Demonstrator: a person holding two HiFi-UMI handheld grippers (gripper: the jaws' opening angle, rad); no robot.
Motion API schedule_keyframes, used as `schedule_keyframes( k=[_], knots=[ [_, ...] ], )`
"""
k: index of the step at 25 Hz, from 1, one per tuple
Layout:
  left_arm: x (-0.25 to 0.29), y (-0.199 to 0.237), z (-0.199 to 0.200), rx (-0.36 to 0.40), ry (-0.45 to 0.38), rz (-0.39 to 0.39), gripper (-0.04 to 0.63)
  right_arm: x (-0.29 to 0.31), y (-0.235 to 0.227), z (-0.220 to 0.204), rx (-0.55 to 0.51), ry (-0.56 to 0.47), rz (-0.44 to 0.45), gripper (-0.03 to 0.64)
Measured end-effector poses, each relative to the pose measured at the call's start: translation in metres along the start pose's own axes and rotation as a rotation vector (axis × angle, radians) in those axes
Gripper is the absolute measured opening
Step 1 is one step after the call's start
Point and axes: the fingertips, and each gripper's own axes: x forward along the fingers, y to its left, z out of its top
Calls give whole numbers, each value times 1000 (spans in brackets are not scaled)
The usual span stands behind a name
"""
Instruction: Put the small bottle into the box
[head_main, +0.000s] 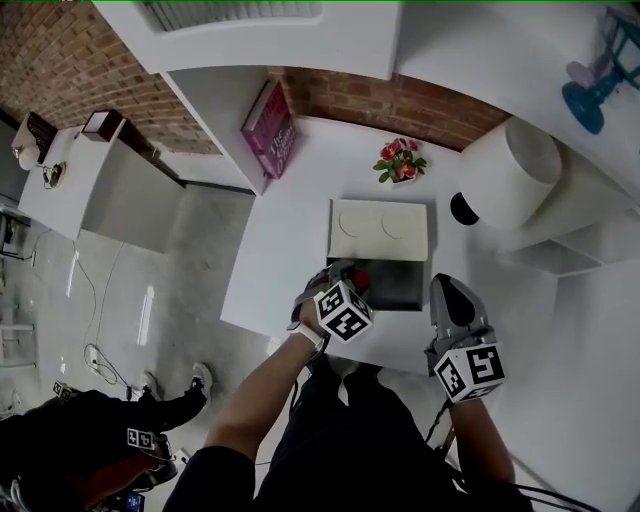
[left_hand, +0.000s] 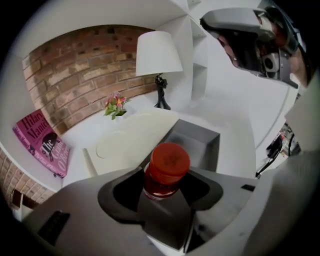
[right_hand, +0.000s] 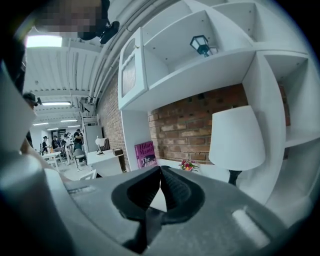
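My left gripper (left_hand: 162, 187) is shut on a small bottle (left_hand: 164, 171) with a red cap and dark red body. In the head view the bottle's red cap (head_main: 361, 278) shows just past the left gripper (head_main: 350, 283), at the near left corner of the dark grey box (head_main: 397, 284). The open box (left_hand: 196, 144) lies right ahead of the bottle, its cream lid (left_hand: 131, 136) swung open behind it. My right gripper (head_main: 446, 292) hovers at the box's right side, raised and pointing level; its jaws (right_hand: 160, 185) are shut with nothing between them.
A white lamp (head_main: 511, 176) stands at the back right of the white table (head_main: 285, 240). A small flower pot (head_main: 400, 162) sits behind the lid (head_main: 379, 229). A magenta book (head_main: 269, 128) leans against the white shelf unit at the back left. A person stands at floor level, lower left.
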Motion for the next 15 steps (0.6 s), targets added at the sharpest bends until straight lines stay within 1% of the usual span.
schedule_keyframes(
  k=[4, 9, 15],
  knots=[
    [11, 2, -2, -14, 31, -24, 221, 6, 1, -1, 6, 10, -15, 2],
    [15, 9, -7, -16, 66, -28, 221, 13, 2, -4, 10, 18, -26, 0],
    [20, 7, -12, -16, 74, -40, 222, 18, 5, -5, 16, 19, -33, 0]
  ],
)
